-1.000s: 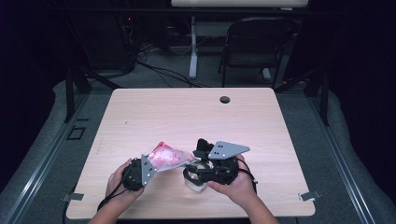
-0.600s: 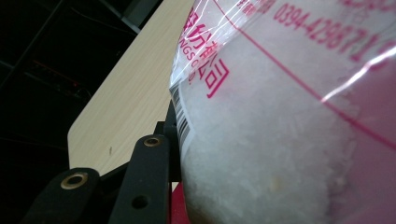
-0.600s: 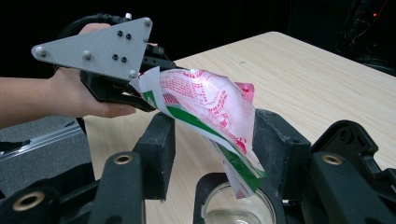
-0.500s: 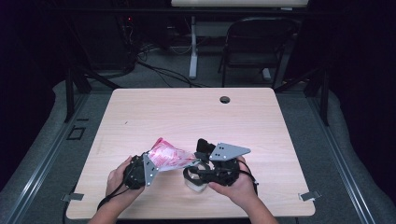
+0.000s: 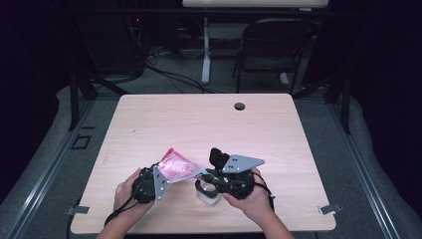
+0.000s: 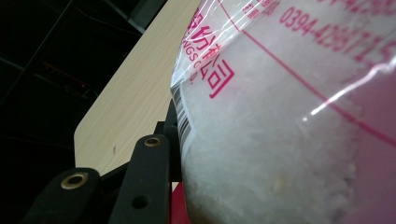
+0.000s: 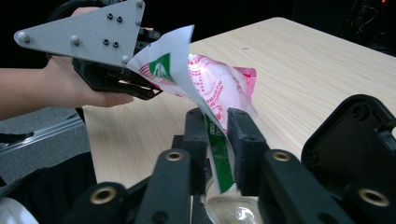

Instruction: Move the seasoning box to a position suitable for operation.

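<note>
A pink-and-white plastic bag (image 5: 176, 167) of white granules hangs just above the table's near edge between both grippers. My left gripper (image 5: 164, 174) is shut on its left side; in the left gripper view the bag (image 6: 280, 130) presses against my black finger (image 6: 149, 172). My right gripper (image 5: 201, 175) has just been closing its jaws, and they now pinch the bag's flat green-and-white end (image 7: 217, 140). From the right gripper view the bag (image 7: 219, 88) stretches back to the left gripper (image 7: 147, 88). A clear round container (image 5: 208, 194) sits under the right gripper.
The wooden table (image 5: 209, 124) has a small dark hole (image 5: 240, 106) near its far edge. A folding chair (image 5: 271, 50) and cables stand on the floor beyond it. Both hands work close to the table's front edge.
The right gripper's jaws have come together on the bag's end. The bag has shifted slightly. Both hands have stayed about where they were.
</note>
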{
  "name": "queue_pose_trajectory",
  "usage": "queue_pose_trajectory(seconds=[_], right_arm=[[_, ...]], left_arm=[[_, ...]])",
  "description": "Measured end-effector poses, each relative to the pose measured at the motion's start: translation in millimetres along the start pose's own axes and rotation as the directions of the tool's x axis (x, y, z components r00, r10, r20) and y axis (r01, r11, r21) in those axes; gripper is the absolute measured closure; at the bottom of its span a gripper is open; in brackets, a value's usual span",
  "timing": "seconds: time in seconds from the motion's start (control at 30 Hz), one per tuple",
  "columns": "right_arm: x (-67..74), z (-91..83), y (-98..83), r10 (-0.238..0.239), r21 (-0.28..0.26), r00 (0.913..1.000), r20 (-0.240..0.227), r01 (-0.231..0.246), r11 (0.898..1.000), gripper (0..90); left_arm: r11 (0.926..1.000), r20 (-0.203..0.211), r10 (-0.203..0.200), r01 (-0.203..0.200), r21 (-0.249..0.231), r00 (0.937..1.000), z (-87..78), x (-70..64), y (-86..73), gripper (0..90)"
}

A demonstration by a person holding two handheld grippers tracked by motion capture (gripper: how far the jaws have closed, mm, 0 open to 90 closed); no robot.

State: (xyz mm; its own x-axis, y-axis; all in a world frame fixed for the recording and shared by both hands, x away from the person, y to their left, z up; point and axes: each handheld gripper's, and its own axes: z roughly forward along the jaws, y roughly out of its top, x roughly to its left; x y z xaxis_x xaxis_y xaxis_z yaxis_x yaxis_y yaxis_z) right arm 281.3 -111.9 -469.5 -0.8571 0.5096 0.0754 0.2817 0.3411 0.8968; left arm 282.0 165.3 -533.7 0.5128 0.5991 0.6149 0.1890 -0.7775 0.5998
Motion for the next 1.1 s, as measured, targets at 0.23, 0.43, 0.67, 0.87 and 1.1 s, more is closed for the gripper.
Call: queue_pose_trajectory(seconds=[0.23, 0.43, 0.67, 0.87, 1.1], right_arm=[[-1.3, 0.5, -2.0, -0.003, 0.001, 1.0000, -0.003, 0.003, 1.000, 88.9], [-0.7, 0.3, -2.6, -0.011, 0.006, 0.9999, -0.002, 0.011, 1.000, 89.9], [-1.2, -0.2, -4.1, -0.002, 0.014, 1.0000, 0.001, 0.002, 1.000, 90.0], [-1.8, -1.2, -6.8, 0.000, 0.020, 1.0000, 0.008, 0.000, 1.000, 90.0], [-3.3, -3.7, -9.8, 0.006, 0.019, 0.9998, 0.017, -0.006, 1.000, 90.0]], left_arm=[[1.0000, -0.005, 0.003, -0.003, -0.001, 1.0000, 0.8, -1.3, 0.2, 69.0], [1.0000, -0.012, 0.004, -0.004, -0.001, 0.9999, -0.2, -0.6, 0.8, 69.0], [0.9999, -0.025, 0.006, -0.006, -0.011, 0.9997, -2.1, -0.2, 2.7, 69.1], [0.9996, -0.043, 0.013, -0.014, -0.023, 0.9990, -3.3, 0.6, 5.5, 69.1], [0.9987, -0.065, 0.035, -0.037, -0.035, 0.9972, -4.6, 0.0, 11.4, 69.1]])
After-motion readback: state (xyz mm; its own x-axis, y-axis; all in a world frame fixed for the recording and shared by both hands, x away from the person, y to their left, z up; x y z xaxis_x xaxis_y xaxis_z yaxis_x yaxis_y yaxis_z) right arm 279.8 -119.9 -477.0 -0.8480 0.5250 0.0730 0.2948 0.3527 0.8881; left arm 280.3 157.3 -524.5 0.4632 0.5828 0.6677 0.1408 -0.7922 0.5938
